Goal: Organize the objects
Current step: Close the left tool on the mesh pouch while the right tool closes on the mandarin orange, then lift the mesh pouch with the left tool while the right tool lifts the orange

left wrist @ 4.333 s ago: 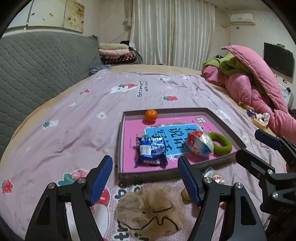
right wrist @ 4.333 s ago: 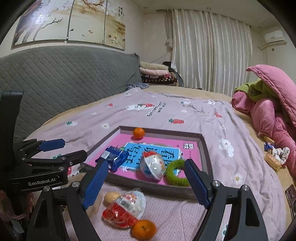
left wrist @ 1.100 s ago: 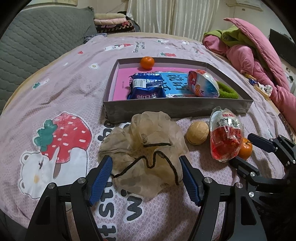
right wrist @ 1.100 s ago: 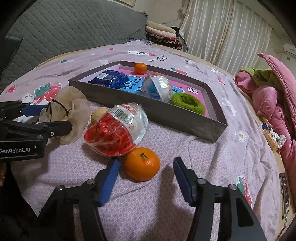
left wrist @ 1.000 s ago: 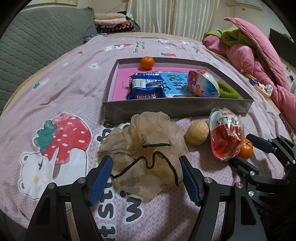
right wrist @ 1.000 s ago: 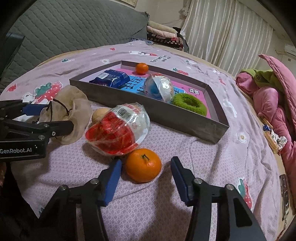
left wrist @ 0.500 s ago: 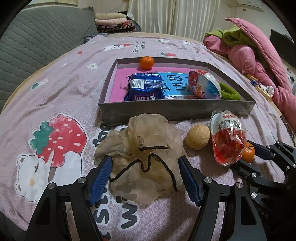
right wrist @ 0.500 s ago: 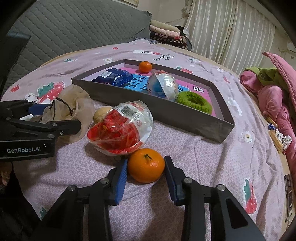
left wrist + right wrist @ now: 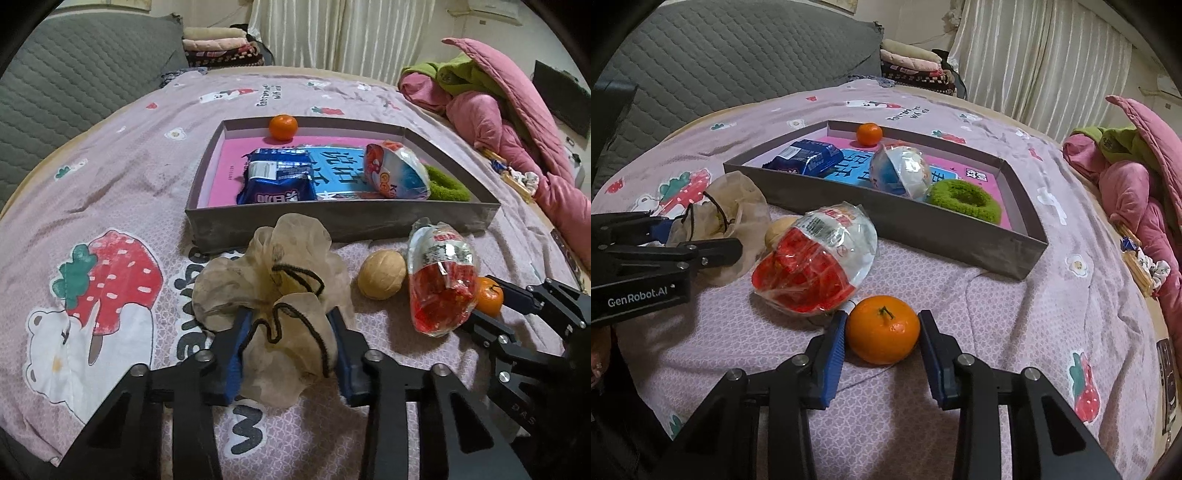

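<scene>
My left gripper (image 9: 286,332) is shut on a beige mesh drawstring pouch (image 9: 273,306) that lies on the bedspread in front of the grey tray (image 9: 332,219). My right gripper (image 9: 882,332) is shut on an orange mandarin (image 9: 882,328) resting on the bedspread; the mandarin also shows in the left wrist view (image 9: 489,295). A red snack bag (image 9: 816,258) and a walnut (image 9: 382,273) lie between the two grippers. The tray (image 9: 923,225) holds a mandarin (image 9: 868,133), a blue packet (image 9: 809,158), a round blue-red packet (image 9: 901,168) and a green scrunchie (image 9: 964,199).
Pink and green bedding (image 9: 498,107) is piled at the right. A grey quilted headboard (image 9: 720,62) stands at the left. Folded cloths (image 9: 221,42) lie at the far end by the curtains. Small items (image 9: 1141,262) lie at the bed's right edge.
Both grippers came down and forward from above the tray's near side. The left one closed on the mesh pouch. The right one closed on the mandarin.
</scene>
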A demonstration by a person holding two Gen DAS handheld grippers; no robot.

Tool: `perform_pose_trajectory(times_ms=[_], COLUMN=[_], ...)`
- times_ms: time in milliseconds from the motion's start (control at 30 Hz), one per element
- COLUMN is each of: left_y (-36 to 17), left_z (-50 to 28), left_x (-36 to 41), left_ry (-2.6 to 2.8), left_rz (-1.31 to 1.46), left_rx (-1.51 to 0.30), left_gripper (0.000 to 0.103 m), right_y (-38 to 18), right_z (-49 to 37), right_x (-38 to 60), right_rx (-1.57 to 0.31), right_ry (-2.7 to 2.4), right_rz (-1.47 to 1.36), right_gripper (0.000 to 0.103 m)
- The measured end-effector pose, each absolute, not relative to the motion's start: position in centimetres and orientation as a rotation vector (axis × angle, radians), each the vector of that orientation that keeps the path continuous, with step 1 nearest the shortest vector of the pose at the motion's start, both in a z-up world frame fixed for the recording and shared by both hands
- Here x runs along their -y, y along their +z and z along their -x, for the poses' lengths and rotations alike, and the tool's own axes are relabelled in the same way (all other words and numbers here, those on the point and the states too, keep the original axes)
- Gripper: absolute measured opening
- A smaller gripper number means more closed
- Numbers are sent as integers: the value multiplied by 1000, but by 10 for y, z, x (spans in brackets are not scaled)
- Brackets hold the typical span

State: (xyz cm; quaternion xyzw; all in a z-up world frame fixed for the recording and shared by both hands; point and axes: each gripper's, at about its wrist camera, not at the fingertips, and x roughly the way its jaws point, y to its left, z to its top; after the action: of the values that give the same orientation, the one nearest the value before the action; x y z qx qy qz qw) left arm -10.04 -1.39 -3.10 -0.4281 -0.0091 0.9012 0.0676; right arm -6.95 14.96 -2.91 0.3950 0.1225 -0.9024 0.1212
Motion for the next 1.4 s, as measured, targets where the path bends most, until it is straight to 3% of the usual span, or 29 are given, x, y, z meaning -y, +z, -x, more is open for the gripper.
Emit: perform_pose_trajectory(times_ms=[267, 967, 1400], left_y=[-22, -1, 22], left_z=[93, 78, 74], left_x=[15, 15, 1], left_ry=[2718, 2759, 2809], left_rz=[1223, 1081, 913], left_rx=[69, 49, -56], left_gripper=[21, 20, 20], right_y=[-28, -5, 14], right_z=[70, 65, 64], right_x=[-152, -171, -172], right_rx=[-346, -182, -175], right_ry=[-2643, -2703, -2750], right_rz=[-1154, -1050, -945], right_gripper=[38, 38, 38])
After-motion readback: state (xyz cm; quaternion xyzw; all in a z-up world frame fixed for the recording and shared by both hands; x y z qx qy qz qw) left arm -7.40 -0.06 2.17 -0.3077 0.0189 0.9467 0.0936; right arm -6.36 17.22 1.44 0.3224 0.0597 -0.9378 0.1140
